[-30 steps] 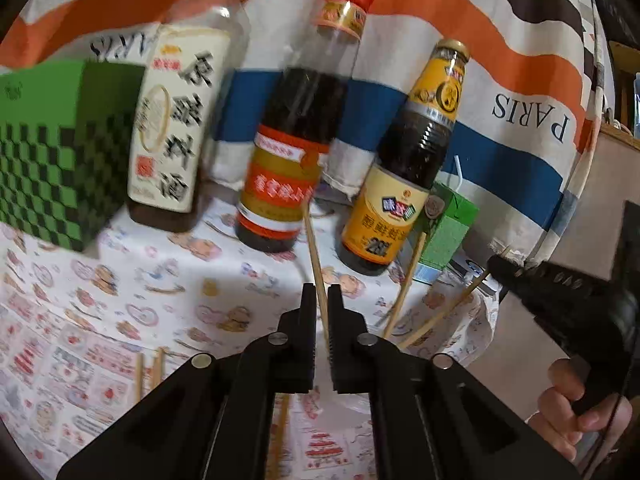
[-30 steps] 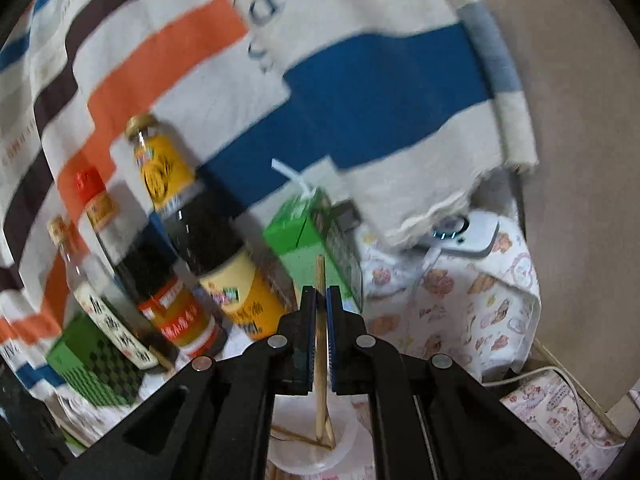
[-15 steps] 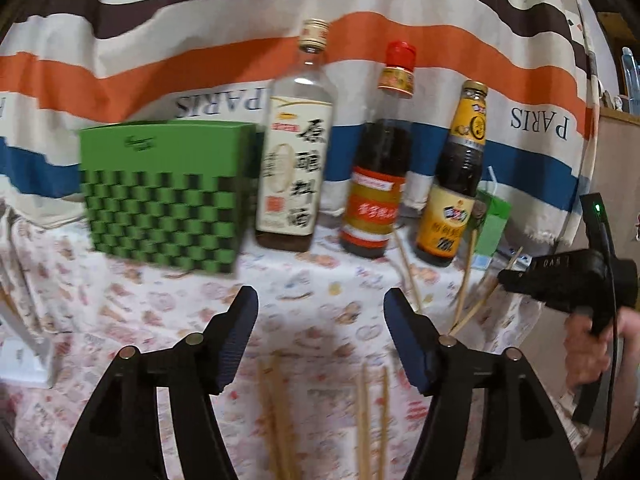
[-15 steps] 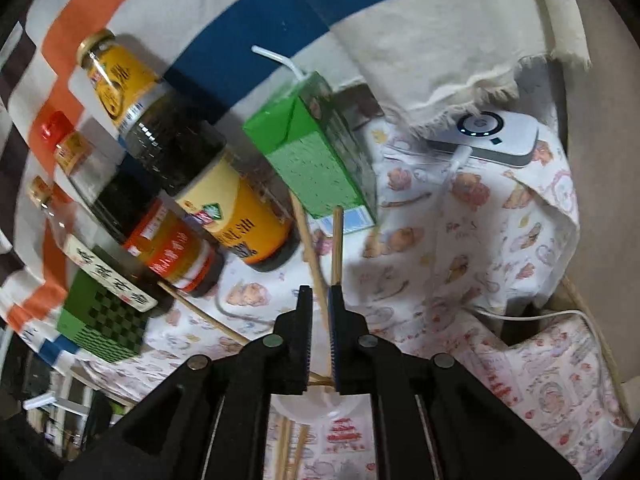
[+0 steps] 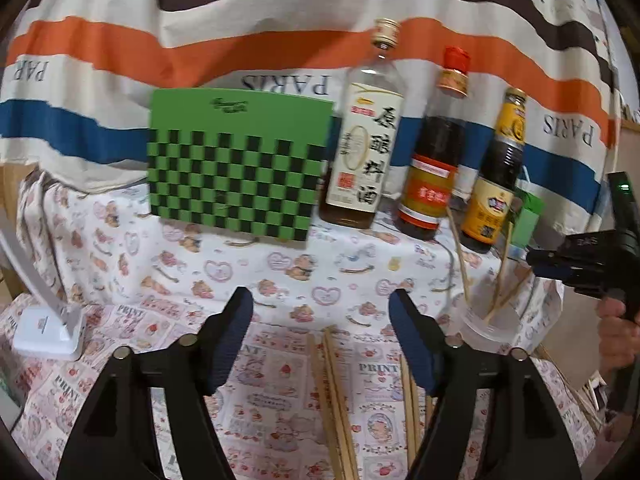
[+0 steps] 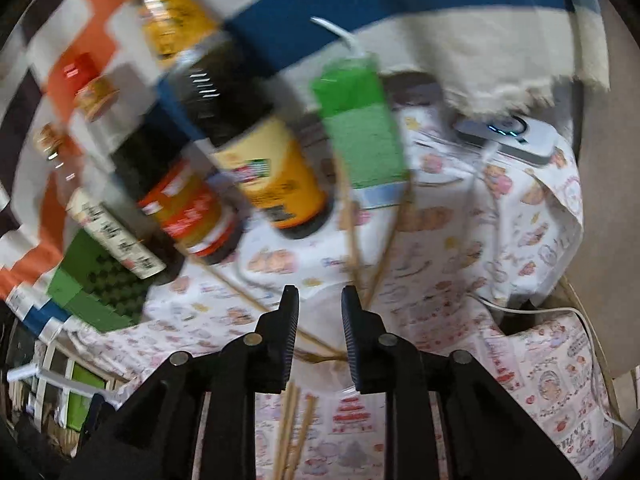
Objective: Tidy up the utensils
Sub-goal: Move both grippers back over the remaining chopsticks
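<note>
So the table is covered in a white cloth point(image 5: 320, 268) with little pink cartoon prints, a bit rumpled at the edges. A few bare wooden chopsticks point(image 5: 334, 400) lie flat on it right up front, between and just beside the left gripper's fingers, more or less parallel.

The left gripper point(image 5: 320, 336) has its jaws spread wide and opening further, with nothing between them, just hovering over the cloth. The right gripper point(image 6: 320, 320) is only a little apart, also opening. The chopsticks standing in the clear plastic cup point(image 5: 490, 326) show past its fingertips, but the pads aren't pressing on anything that I can see. That view is pretty blurry though. From the left camera the right gripper and the hand point(image 5: 618, 336) holding it sit at the right edge, just above the cup.

The cup has three or so chopsticks point(image 5: 460, 256) leaning out of it at different angles, thin and light tan.

Further back: a green checkered box point(image 5: 236, 168), then three bottles in a row, a pale one with a white label point(image 5: 366, 152), a red-capped one point(image 5: 434, 160) and a yellow-labelled dark one point(image 5: 496, 184), plus a small green carton point(image 6: 360, 128) with a straw. A white gadget point(image 6: 510, 138) with a lit ring sits at the far right corner. Behind everything hangs a striped cloth point(image 5: 280, 44) in orange, blue and brown, with "PARIS" printed on it.
</note>
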### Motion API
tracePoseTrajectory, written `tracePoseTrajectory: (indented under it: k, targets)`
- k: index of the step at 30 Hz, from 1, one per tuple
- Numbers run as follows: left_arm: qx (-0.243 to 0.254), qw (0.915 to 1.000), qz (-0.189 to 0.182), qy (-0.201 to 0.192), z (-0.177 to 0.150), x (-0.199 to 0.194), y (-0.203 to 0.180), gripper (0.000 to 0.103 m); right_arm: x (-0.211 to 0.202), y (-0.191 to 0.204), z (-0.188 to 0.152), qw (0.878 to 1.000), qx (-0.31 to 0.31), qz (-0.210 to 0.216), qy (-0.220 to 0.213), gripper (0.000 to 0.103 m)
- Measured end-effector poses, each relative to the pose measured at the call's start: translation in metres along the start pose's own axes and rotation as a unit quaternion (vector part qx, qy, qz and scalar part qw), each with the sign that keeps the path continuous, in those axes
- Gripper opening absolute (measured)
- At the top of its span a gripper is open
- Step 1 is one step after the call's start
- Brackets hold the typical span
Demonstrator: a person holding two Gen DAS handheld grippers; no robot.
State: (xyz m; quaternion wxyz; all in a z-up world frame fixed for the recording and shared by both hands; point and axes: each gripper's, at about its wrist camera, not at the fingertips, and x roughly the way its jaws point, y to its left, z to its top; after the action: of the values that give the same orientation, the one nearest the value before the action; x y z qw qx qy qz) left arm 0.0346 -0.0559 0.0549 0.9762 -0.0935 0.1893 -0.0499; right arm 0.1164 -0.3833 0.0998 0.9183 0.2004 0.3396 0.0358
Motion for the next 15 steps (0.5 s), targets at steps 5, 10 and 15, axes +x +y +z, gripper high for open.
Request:
tracePoseTrajectory:
  k: [5, 10, 15]
  targets:
    - [-0.001, 0.9994, 0.033, -0.008, -0.002, -0.002, 0.010, 0.080, -0.011, 0.034, -0.028, 0.998, -0.052, 0.020, 0.011, 0.027]
    - [-0.005, 0.9988, 0.046, 0.015, -0.005, 0.007, 0.017, 0.082, -0.010, 0.049, -0.070, 0.996, -0.076, 0.028, 0.036, 0.027]
    - [-0.018, 0.9986, 0.044, 0.022, -0.008, 0.010, 0.021, 0.090, -0.002, 0.052, -0.106, 0.993, -0.109, 0.009, 0.043, 0.027]
